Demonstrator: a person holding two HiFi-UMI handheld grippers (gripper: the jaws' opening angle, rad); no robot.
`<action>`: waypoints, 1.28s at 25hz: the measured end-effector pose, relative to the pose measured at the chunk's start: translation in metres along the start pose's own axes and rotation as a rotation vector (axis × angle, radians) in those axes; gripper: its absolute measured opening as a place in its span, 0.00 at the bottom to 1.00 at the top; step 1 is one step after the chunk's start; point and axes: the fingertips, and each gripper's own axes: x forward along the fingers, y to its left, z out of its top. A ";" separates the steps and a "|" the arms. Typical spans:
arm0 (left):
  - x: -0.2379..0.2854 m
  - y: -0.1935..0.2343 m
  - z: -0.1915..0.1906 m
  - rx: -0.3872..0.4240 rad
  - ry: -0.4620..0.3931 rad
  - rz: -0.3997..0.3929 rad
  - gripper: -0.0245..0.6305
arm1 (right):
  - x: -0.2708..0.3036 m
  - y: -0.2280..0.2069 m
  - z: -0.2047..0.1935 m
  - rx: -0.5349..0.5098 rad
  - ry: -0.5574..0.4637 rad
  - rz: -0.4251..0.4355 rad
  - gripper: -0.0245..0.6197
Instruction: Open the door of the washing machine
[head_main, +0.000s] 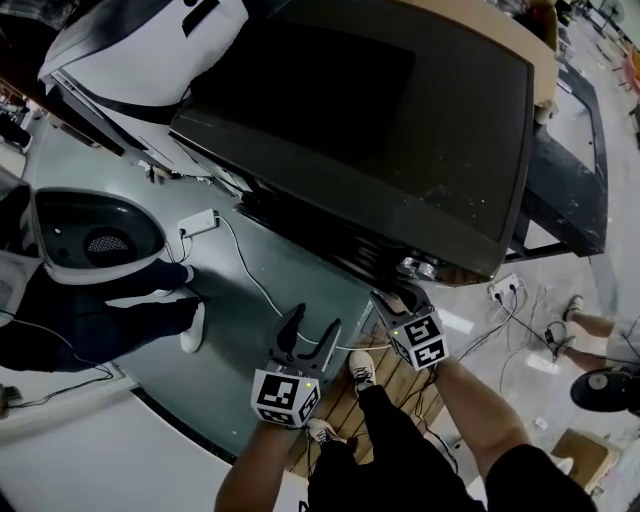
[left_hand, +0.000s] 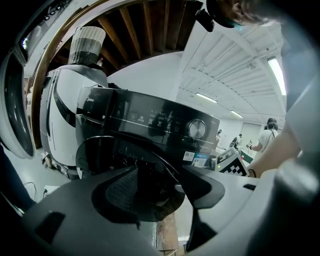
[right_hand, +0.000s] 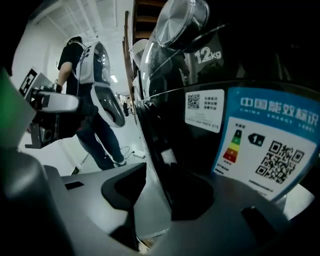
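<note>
The black washing machine (head_main: 400, 130) fills the head view from above. In the left gripper view its control panel with a round knob (left_hand: 197, 129) sits above the round dark door (left_hand: 100, 155). My left gripper (head_main: 313, 320) hangs in front of the machine, away from it, open with nothing between its jaws (left_hand: 165, 192). My right gripper (head_main: 405, 295) is up against the machine's front at the right. In the right gripper view the door (right_hand: 240, 125), bearing label stickers, has its edge between the open jaws (right_hand: 160, 200); a strip of floor shows beside the left jaw.
A white machine (head_main: 150, 50) stands left of the black one. A person in dark clothes (head_main: 90, 310) is at the left on the grey floor, near a white power strip (head_main: 197, 222) with a cable. A wooden pallet (head_main: 395, 375) lies under my feet. Another person's legs (head_main: 600, 325) are at the right.
</note>
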 end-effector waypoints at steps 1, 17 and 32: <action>0.005 0.001 -0.001 -0.002 0.003 -0.001 0.45 | 0.001 -0.002 -0.001 0.007 0.000 -0.007 0.27; 0.045 -0.011 -0.026 -0.063 0.037 -0.019 0.46 | -0.002 0.017 -0.012 -0.031 0.017 0.031 0.21; 0.008 0.011 -0.052 -0.115 0.053 0.063 0.46 | -0.023 0.118 -0.025 -0.036 -0.013 0.326 0.29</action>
